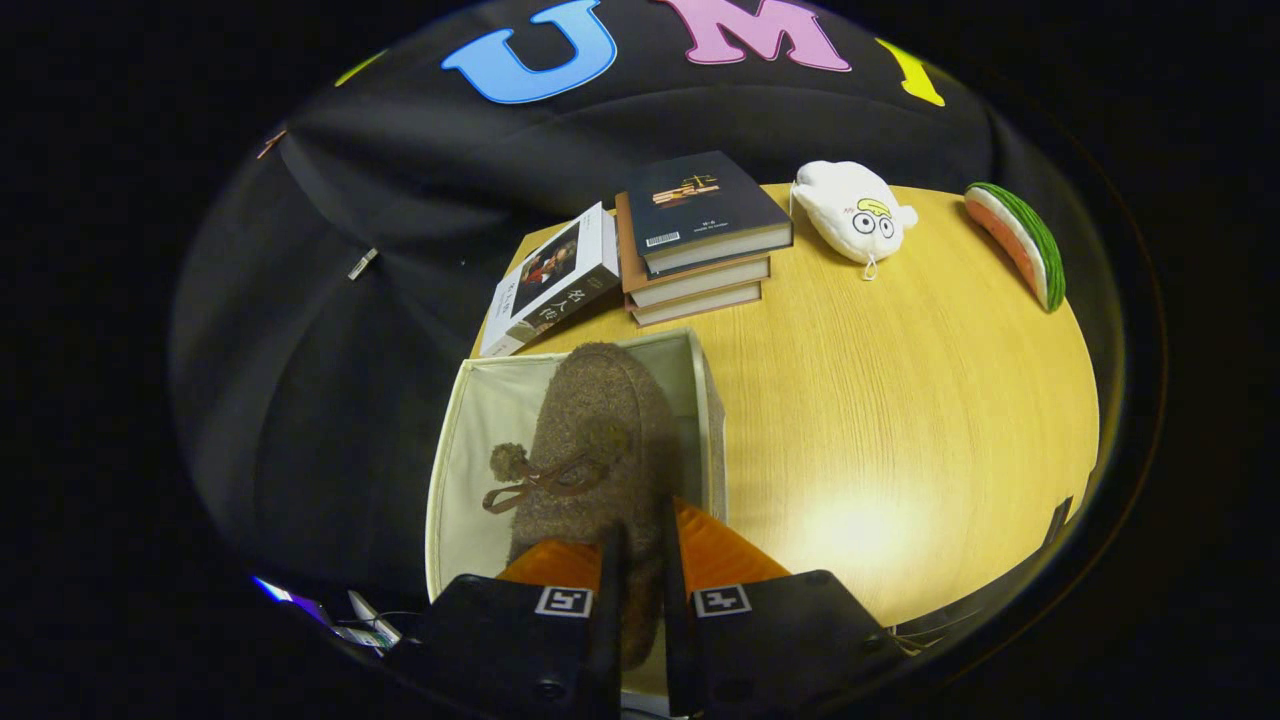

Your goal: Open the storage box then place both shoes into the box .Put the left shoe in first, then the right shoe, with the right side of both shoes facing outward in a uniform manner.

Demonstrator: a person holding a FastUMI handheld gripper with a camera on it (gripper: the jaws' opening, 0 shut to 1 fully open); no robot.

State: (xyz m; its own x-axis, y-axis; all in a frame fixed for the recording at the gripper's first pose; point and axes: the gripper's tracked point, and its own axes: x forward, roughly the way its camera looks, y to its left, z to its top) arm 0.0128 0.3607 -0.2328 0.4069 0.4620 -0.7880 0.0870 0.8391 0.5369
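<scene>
Clamped by the claw (640,560), a fuzzy brown shoe (590,430) with pompom laces hangs over the open cream box (455,450).

Gripper (640,560) at bottom centre of frame. 2 blocky body halves, matte, hard-edged, 1 either side of a narrow centre gap. Each half carries 1 square fiducial tag on its top face near the gap, white border with dark pattern inside. 2 slim fingers (610,590) rise from the gap, thin flat blades seen edge-on. Sloped wedge-shaped panels sit behind the tags. 1 round screw or recess shows low on the left half, near the bottom edge.
</scene>
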